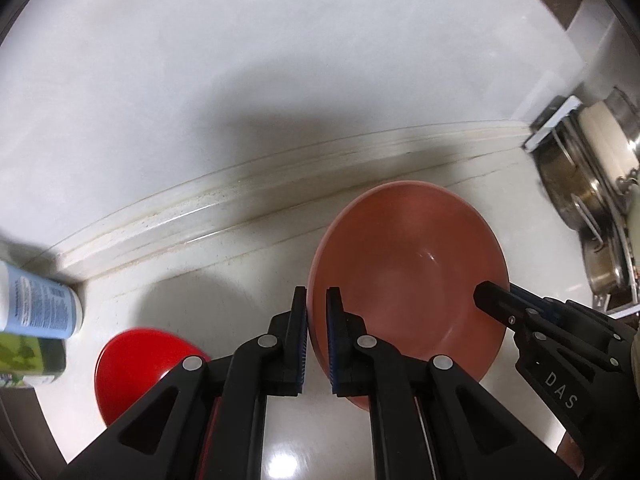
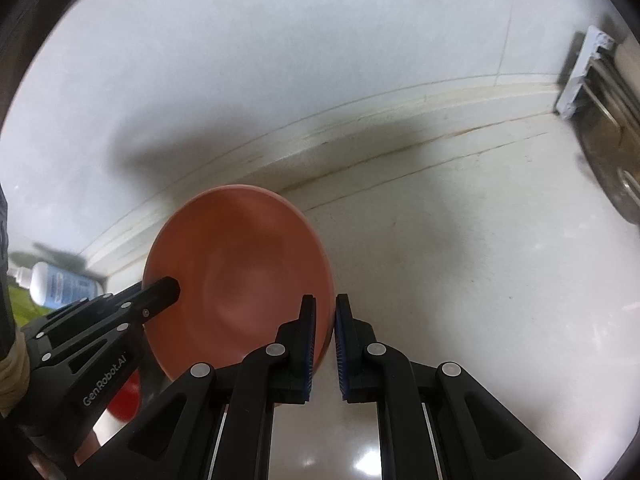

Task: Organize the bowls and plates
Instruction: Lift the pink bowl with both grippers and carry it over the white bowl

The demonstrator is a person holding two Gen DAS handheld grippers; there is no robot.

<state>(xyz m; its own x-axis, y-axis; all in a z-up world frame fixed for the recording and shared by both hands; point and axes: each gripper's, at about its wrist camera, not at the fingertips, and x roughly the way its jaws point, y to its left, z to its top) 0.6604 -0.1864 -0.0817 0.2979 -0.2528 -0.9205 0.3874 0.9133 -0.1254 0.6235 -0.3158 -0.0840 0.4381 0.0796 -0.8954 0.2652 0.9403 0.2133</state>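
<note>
A salmon-pink bowl (image 1: pixel 404 276) is held above the white counter, tilted, between both grippers. My left gripper (image 1: pixel 317 340) is shut on its left rim. My right gripper (image 2: pixel 325 344) is shut on its right rim; the bowl also shows in the right wrist view (image 2: pixel 236 280). The right gripper appears in the left wrist view (image 1: pixel 496 300), the left gripper in the right wrist view (image 2: pixel 160 294). A bright red bowl (image 1: pixel 136 364) sits on the counter below left, partly hidden by my left gripper.
A white bottle with a blue label (image 1: pixel 36 304) and a green-labelled container (image 1: pixel 28 356) lie at the left by the wall. A rack with steel pots (image 1: pixel 588 192) stands at the right. The white countertop (image 2: pixel 480 280) meets a white backsplash.
</note>
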